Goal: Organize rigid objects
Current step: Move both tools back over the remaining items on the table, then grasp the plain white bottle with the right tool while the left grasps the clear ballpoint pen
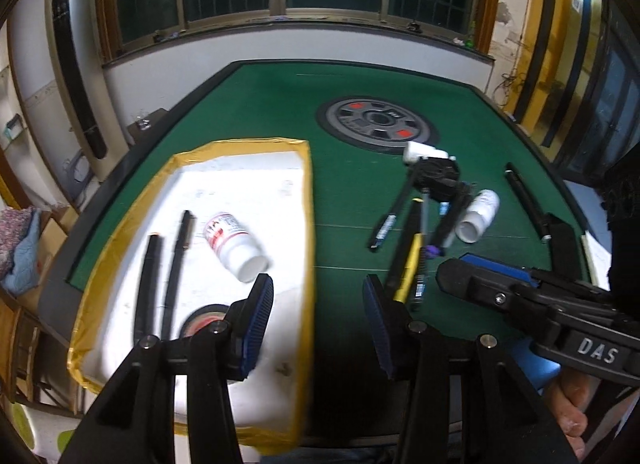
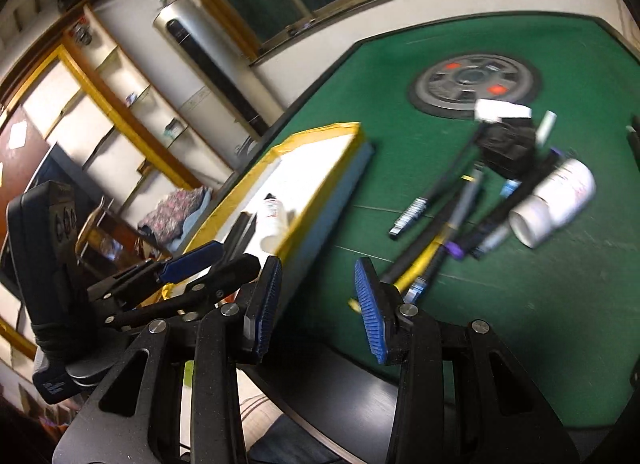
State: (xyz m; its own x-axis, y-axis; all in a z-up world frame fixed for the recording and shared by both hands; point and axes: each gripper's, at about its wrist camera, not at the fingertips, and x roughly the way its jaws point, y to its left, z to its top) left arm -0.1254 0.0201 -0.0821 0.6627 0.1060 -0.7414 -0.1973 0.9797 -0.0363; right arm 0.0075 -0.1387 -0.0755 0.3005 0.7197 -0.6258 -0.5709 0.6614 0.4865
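A white tray with a yellow taped rim point(image 1: 308, 200) lies on the left of the green table point(image 1: 352, 116). In it lie two black pens point(image 1: 150, 280), a white pill bottle with a red label point(image 1: 234, 244) and a roll of black tape point(image 1: 202, 318). My left gripper point(image 1: 318, 316) is open and empty above the tray's right edge. A heap of pens point(image 1: 412, 260), a black clip point(image 1: 436, 176), a white box point(image 1: 422, 152) and a second white bottle point(image 1: 478, 216) lie to the right. My right gripper point(image 2: 318, 304) is open and empty, near the pens point(image 2: 440, 232).
A grey round hub point(image 1: 378, 124) is set in the table's middle. A lone black pen point(image 1: 526, 200) lies at the far right. The right gripper's body point(image 1: 540, 304) crosses the left wrist view. The left gripper point(image 2: 160, 280) shows in the right wrist view. Shelves and a tall air conditioner stand beyond the table.
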